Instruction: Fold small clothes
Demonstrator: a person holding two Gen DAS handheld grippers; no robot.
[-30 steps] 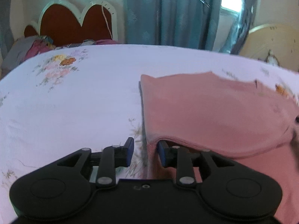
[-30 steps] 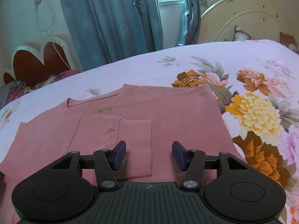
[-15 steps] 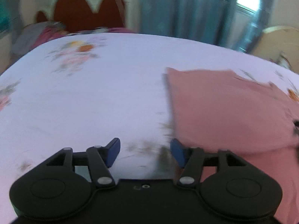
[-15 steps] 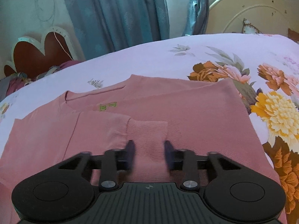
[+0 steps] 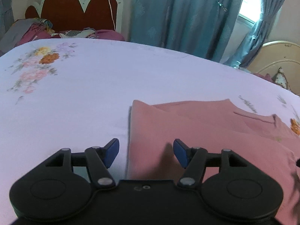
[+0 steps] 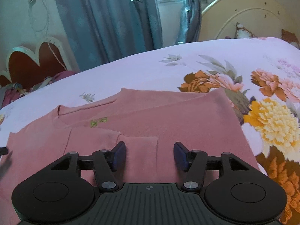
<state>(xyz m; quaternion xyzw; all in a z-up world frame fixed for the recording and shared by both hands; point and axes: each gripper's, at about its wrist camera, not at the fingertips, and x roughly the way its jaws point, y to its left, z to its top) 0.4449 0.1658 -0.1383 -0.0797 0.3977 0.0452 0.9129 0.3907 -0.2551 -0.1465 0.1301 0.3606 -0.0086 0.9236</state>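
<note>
A pink long-sleeved top [image 6: 168, 120] lies flat on the bed with its sleeves folded in over the body and its yellow neck label [image 6: 98, 121] showing. In the left wrist view the top [image 5: 206, 131] fills the lower right. My left gripper [image 5: 145, 153] is open and empty over the top's left edge. My right gripper [image 6: 149, 155] is open and empty just above the folded sleeve cuff [image 6: 142, 144].
The bed has a pale lilac sheet [image 5: 93, 86] with large flower prints [image 6: 270, 120] to the right of the top. A red headboard [image 5: 78, 9] with a pile of clothes [image 5: 37, 31] and blue curtains [image 6: 105, 18] stand behind the bed.
My left gripper let go of the top's folded edge and opened wide. My right gripper closed partway half a second ago and has opened again over the sleeve cuff.
</note>
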